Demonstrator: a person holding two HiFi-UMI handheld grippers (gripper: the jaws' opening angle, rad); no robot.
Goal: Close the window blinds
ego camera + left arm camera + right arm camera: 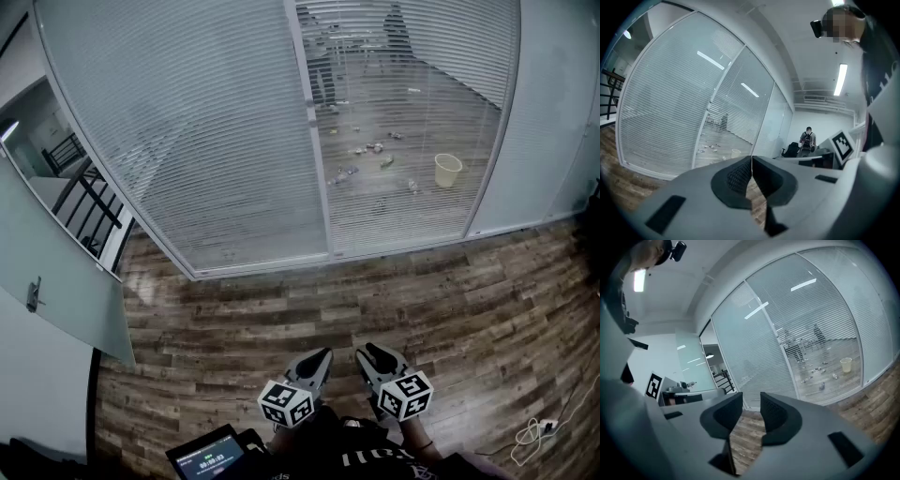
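A glass wall with white slatted blinds fills the far side of the head view. The left panel's blinds (pixel 187 141) are turned flat and hide what lies behind. The right panel's blinds (pixel 412 122) have open slats that show a room beyond. A white frame post (pixel 309 141) divides the two panels. Both grippers hang low by the person's body, well back from the wall over the wood floor. My left gripper (pixel 323 354) (pixel 752 159) is shut, pads touching, with nothing in them. A gap shows between the jaws of my right gripper (pixel 367 352) (pixel 751 401), which holds nothing.
Behind the glass stand a yellow bucket (pixel 447 170) and scattered litter (pixel 366 159). A glass door with a handle (pixel 34 295) stands open at the left, with a stair railing (pixel 89 202) beyond. A cable (pixel 539 433) lies on the floor at right. A person (pixel 806 139) sits at a desk far off.
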